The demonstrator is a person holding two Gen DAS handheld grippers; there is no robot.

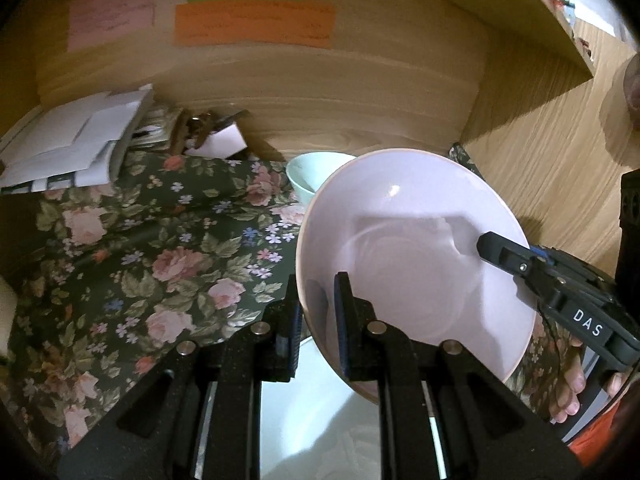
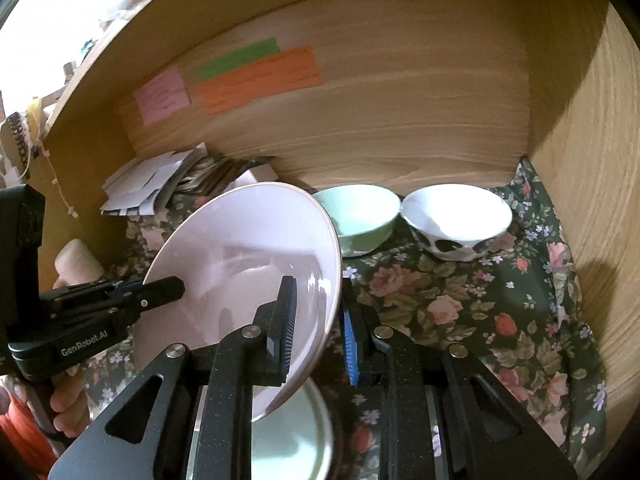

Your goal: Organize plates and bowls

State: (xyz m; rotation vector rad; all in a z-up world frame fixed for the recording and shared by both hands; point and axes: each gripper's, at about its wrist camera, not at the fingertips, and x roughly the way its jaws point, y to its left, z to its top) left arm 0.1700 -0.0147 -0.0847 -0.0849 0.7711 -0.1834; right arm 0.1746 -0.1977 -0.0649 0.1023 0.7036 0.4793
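Observation:
A pale pink plate (image 1: 400, 240) (image 2: 240, 248) hangs tilted above the floral cloth, held at two sides. My left gripper (image 1: 318, 320) is shut on its near rim; it enters the right wrist view from the left (image 2: 178, 286). My right gripper (image 2: 320, 328) is shut on the opposite rim, one finger inside the plate and one behind it, and shows as a black arm (image 1: 486, 246) in the left wrist view. Under the lifted plate lies a pale green plate (image 1: 320, 420) (image 2: 292, 440). A mint green bowl (image 2: 360, 212) (image 1: 308, 172) and a white bowl with dark spots (image 2: 456, 216) stand at the back wall.
A floral cloth (image 2: 480, 320) covers the floor of a wooden alcove, walled at the back and right. A pile of papers (image 1: 68, 144) lies in the back left corner. Coloured notes (image 2: 256, 76) stick to the back wall. A pale cylinder (image 2: 76, 264) stands at the left.

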